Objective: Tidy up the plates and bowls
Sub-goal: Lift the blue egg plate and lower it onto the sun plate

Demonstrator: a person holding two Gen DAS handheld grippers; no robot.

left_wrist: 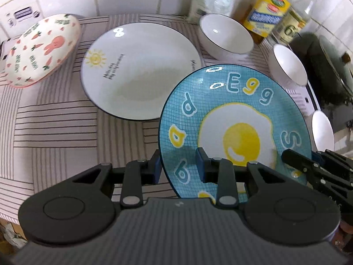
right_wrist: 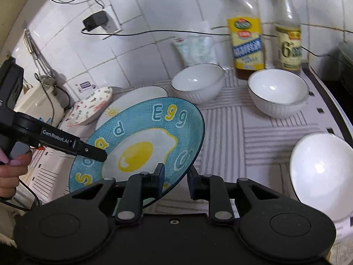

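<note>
A blue egg plate (left_wrist: pixel 233 119) (right_wrist: pixel 141 141) is held tilted above the striped cloth. My left gripper (left_wrist: pixel 179 165) straddles its near-left rim, one finger under and one over; it shows in the right wrist view (right_wrist: pixel 94 153) too. My right gripper (right_wrist: pixel 176 182) straddles the opposite rim and shows in the left wrist view (left_wrist: pixel 293 160). A white sun plate (left_wrist: pixel 136 70) (right_wrist: pixel 134 98) lies flat behind. A bunny-print plate (left_wrist: pixel 42 48) (right_wrist: pixel 92 106) leans at far left. Three white bowls (left_wrist: pixel 225 35) (left_wrist: pixel 289 64) (left_wrist: pixel 323 132) stand to the right.
Two tall bottles (right_wrist: pixel 246 33) (right_wrist: pixel 288 35) and a plastic bag (right_wrist: pixel 196 46) stand against the tiled wall. A charger and cable (right_wrist: pixel 94 22) hang on the wall. A dark pot (left_wrist: pixel 326 66) sits at far right. A white appliance (right_wrist: pixel 39 103) stands at left.
</note>
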